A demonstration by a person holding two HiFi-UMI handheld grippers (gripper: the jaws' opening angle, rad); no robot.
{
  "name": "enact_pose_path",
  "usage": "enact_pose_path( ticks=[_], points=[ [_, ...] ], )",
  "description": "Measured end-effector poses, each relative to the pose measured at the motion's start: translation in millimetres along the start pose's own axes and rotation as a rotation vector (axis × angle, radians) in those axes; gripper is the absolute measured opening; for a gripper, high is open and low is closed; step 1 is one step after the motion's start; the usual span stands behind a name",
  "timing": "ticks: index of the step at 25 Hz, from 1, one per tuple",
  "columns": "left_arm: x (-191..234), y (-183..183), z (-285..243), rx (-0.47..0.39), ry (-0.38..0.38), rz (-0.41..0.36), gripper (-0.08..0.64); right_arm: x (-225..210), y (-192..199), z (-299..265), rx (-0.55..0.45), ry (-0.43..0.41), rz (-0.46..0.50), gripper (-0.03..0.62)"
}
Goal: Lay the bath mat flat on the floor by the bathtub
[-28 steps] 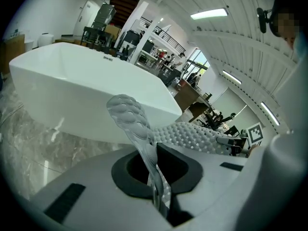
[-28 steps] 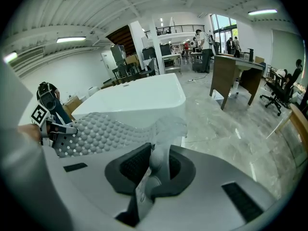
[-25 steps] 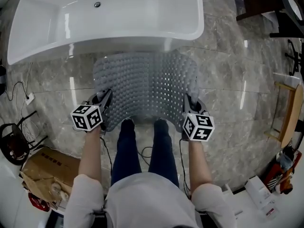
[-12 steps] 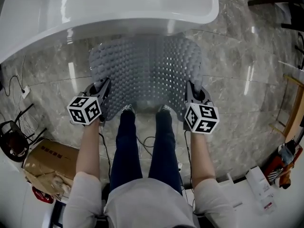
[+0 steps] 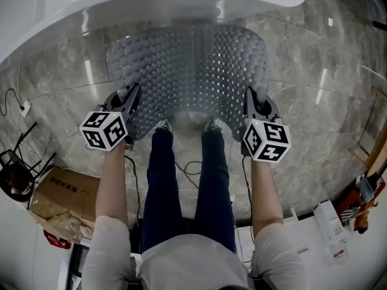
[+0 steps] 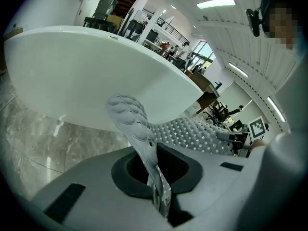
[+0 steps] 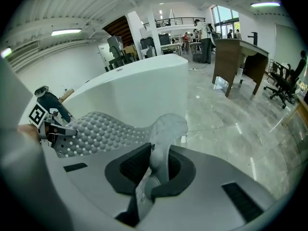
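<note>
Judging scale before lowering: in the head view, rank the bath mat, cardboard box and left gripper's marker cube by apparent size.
1. bath mat
2. cardboard box, partly hidden by the arm
3. left gripper's marker cube, though nearest the camera

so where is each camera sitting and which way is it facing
Head view: on the person's head, looking steeply down at the bath mat, bathtub and floor; shows forearms, legs, left claw and right claw.
Left gripper view: on the left claw, looking along jaws shut on the bath mat's edge toward the bathtub; right claw shows far right.
Right gripper view: on the right claw, jaws shut on the bath mat's other edge, facing the bathtub; left claw shows at left.
Shared: all three show bath mat and bathtub.
</note>
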State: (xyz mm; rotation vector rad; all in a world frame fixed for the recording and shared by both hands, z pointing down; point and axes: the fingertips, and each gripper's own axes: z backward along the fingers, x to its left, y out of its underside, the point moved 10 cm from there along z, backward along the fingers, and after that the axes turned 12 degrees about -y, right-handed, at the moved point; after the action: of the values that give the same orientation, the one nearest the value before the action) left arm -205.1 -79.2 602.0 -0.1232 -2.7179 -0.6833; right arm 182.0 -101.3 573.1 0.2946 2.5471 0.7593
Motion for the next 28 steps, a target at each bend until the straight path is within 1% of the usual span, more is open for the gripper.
enact_pose_path(
  ticks=[8,14,20,24,28],
  points=[
    [18.1,14.1,-37.9,0.005,0.000,-0.027,0.046,-18.6,30.0,-36.6,0.024,0.005,0.013,0.041],
    [34.7,24.2,-65.2,0.022,-0.002,-0.028,0.048,-28.1,47.7,-70.9,0.047,0.005,0.037,0.041],
    [45.8,30.9,-94.4,0.041,-0.008,-0.074,0.048,-40.8,65.2,-98.9,0.072,0.028,0.032,0.041],
    [55.3,36.4,-113.7,0.039,-0.028,-0.070,0.046,-54.6,78.0,-115.2,0.088,0.044,0.043,0.041],
    [64.1,44.7,-133.9,0.058,-0.042,-0.079,0.046,-70.7,92.7,-131.4,0.111,0.065,0.052,0.041]
  ],
)
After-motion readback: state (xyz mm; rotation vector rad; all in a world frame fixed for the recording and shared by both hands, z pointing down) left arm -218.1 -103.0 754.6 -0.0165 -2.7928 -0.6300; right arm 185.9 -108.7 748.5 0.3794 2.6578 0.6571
